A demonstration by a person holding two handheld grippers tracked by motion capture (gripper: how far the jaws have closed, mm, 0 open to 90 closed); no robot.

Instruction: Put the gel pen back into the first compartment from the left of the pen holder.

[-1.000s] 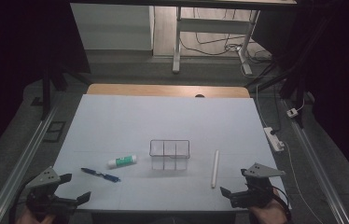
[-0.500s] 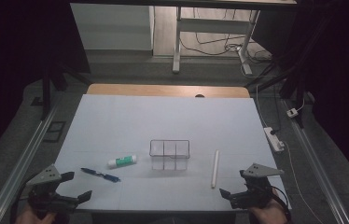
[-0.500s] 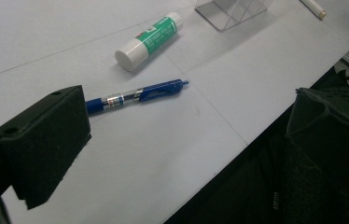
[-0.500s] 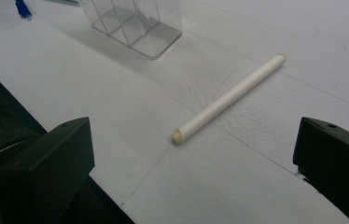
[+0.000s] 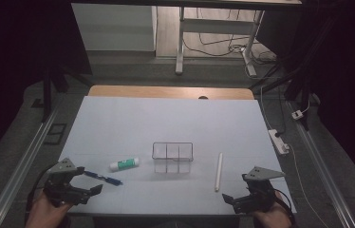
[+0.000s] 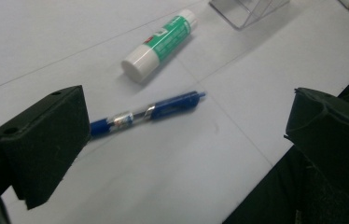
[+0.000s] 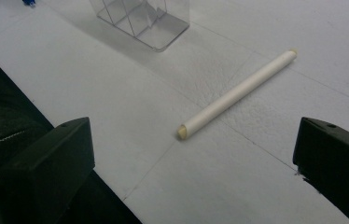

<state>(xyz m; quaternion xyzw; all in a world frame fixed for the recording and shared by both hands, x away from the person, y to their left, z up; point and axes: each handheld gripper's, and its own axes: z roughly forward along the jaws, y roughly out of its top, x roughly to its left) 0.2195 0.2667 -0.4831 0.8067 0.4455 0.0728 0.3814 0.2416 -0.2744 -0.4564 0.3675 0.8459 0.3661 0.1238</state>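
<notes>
The white surface (image 5: pixel 166 118) carries a clear divided box (image 5: pixel 172 156) near its middle. Both tongs rest at the near edge, each spread wide and holding nothing: the left tongs (image 5: pixel 86 183) just beside a blue pen (image 6: pixel 147 112), the right tongs (image 5: pixel 236 188) near a white stick (image 7: pixel 238 93). A green-labelled glue stick (image 6: pixel 161 43) lies between pen and box.

The left tool (image 5: pixel 83 183) sits low at the near left corner of the bench (image 5: pixel 166 118), jaws spread wide, held in the left hand (image 5: pixel 47 213). The right tool (image 5: pixel 235 194) sits at the near right corner, jaws likewise wide apart, gripped by the right hand (image 5: pixel 273 217).
</notes>
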